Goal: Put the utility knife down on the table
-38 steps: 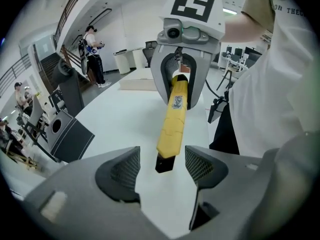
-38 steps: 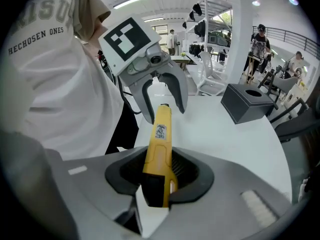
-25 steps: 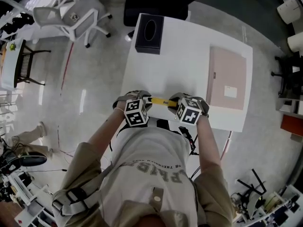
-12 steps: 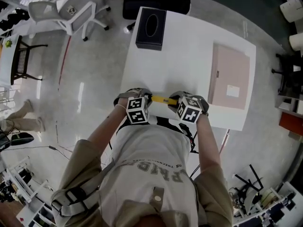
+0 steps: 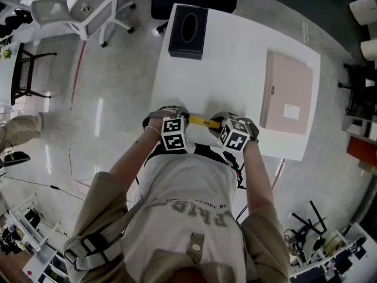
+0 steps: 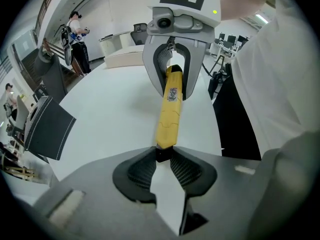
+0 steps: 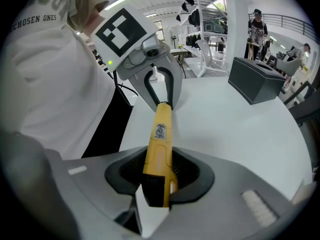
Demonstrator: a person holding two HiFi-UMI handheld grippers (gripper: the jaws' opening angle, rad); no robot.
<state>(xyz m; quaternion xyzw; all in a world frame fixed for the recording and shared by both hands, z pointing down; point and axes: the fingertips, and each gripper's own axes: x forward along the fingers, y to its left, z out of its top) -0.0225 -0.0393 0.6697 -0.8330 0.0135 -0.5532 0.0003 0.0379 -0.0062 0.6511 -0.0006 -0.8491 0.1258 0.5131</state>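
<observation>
A yellow utility knife [image 5: 200, 121] with a black end hangs level over the near edge of the white table [image 5: 230, 69], stretched between my two grippers. In the left gripper view, my left gripper [image 6: 163, 156] has just been closing its jaws, and its pads now pinch the knife's [image 6: 167, 119] black tip. In the right gripper view, my right gripper [image 7: 157, 184] is shut on the other end of the knife [image 7: 159, 134]. Seen from the head view, the left gripper [image 5: 179, 118] and the right gripper [image 5: 218, 122] face each other, both pointing steeply down.
A black tissue box [image 5: 188, 32] stands at the table's far left corner. A flat pink box [image 5: 287, 93] lies along the right side. White office chairs [image 5: 88, 7] stand on the floor to the left. The person's body is right against the near table edge.
Both grippers, with the knife between them, have sunk slightly toward the table near its front edge. The knife stays level between them.
</observation>
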